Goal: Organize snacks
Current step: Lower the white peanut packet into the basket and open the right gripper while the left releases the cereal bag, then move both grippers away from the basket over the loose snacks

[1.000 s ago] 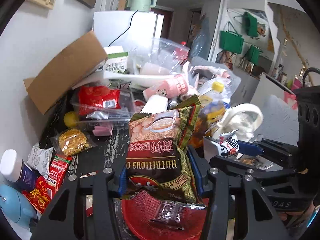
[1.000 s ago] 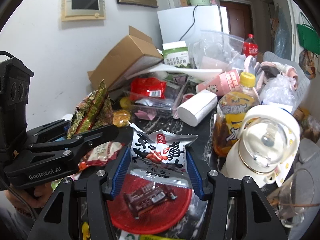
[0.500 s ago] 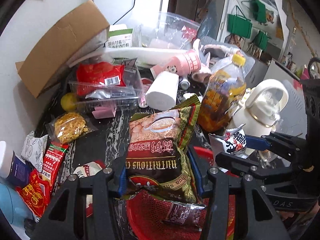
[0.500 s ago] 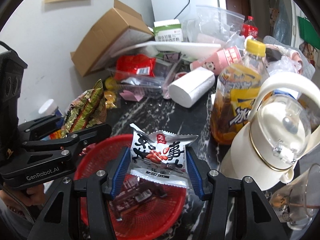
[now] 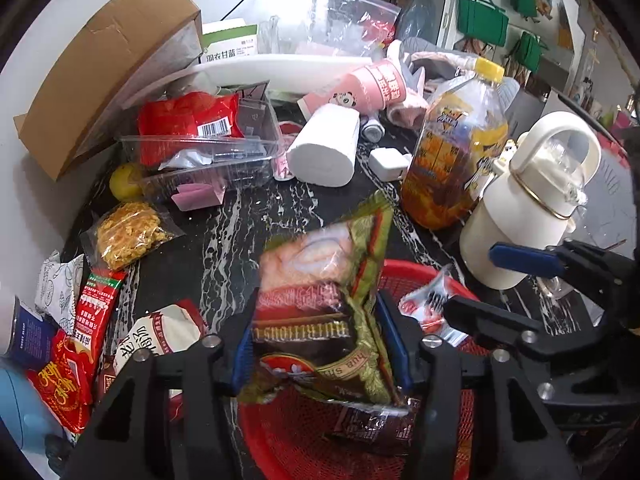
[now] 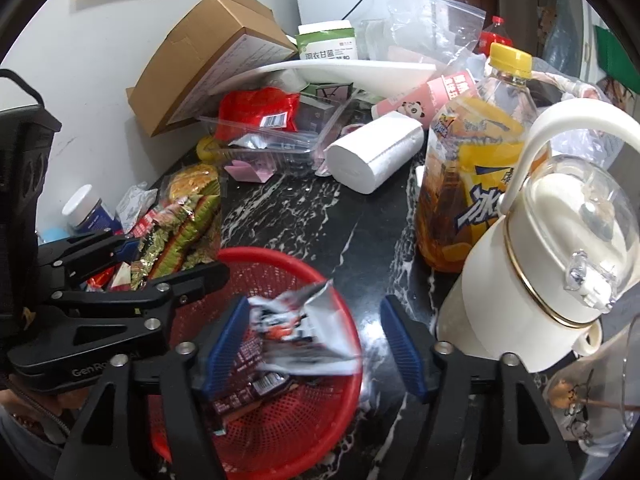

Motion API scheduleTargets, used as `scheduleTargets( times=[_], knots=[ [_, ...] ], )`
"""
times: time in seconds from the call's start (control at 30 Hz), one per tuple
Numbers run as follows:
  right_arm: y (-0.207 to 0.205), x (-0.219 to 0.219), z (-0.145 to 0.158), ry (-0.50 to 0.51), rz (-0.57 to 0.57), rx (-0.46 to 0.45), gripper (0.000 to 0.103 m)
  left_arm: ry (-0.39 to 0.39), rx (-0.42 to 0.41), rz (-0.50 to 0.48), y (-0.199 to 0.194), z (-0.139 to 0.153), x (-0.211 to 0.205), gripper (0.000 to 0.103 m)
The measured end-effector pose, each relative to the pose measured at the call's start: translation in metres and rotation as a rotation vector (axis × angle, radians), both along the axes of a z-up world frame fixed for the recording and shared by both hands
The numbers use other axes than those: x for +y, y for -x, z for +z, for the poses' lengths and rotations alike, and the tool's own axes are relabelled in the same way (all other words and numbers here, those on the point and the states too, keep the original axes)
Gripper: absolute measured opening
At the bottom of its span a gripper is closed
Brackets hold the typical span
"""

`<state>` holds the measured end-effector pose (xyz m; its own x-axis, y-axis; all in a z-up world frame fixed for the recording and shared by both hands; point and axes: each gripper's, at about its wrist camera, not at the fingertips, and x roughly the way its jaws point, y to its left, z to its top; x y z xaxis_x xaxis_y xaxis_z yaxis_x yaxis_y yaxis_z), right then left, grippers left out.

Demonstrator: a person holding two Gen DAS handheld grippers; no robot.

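1. The left gripper [image 5: 320,344] is hanging over the near rim of the round red plastic mesh basket [image 5: 420,276], which is sitting on the black white-veined marble counter [image 5: 248,224]. Its jaws have just been opening; the brown-and-green foil cereal packet [image 5: 320,300] is standing between the blue pads, blurred, and the view cannot tell whether the pads are pressing on it.

2. The right gripper [image 6: 312,344] is hanging over the same basket [image 6: 320,412]. Its jaws have just been opening and are standing wide; the white-and-red crinkled snack packet [image 6: 296,328] is lying loose between them, blurred, against the left pad and clear of the right one, over the basket's inside.

3. A dark brown wrapped bar [image 6: 248,392] is lying inside the basket, under the white-and-red packet.

4. Beside the basket on the right, a cream kettle with a clear lid [image 6: 540,280] and a yellow-capped bottle of amber drink [image 6: 468,184] are standing upright, touching or nearly so.

5. Farther back, a white paper roll [image 6: 376,156] is lying on its side near a clear plastic tray [image 5: 208,156] that is holding a red packet with a barcode [image 5: 188,120].

6. A clear bag of yellow crumbly snack [image 5: 128,232] is lying on the counter, well left of the basket.
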<state>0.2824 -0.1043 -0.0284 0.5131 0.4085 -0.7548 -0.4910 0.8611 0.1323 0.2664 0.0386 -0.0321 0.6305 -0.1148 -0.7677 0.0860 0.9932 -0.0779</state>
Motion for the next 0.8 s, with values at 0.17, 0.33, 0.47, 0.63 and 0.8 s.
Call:
scheduleTargets(
  times=[0.17, 0.33, 0.47, 0.63, 0.8],
  knots=[
    [0.004, -0.005, 0.003, 0.003, -0.007, 0.0, 0.07, -0.035, -0.025, 0.02, 0.005, 0.006, -0.002, 0.07],
    [0.009, -0.011, 0.012, -0.006, -0.019, -0.015, 0.07, -0.04, -0.043, 0.018, 0.012, 0.018, -0.004, 0.07],
    [0.016, -0.014, 0.023, -0.009, -0.024, -0.036, 0.07, -0.039, -0.067, 0.021, 0.021, 0.031, -0.005, 0.07],
    [0.028, -0.017, 0.041, -0.018, -0.027, -0.075, 0.07, -0.042, -0.105, 0.027, 0.035, 0.05, -0.006, 0.07],
    [0.046, -0.02, 0.062, -0.033, -0.03, -0.119, 0.07, -0.047, -0.152, 0.026, 0.054, 0.071, -0.009, 0.07]
  ],
)
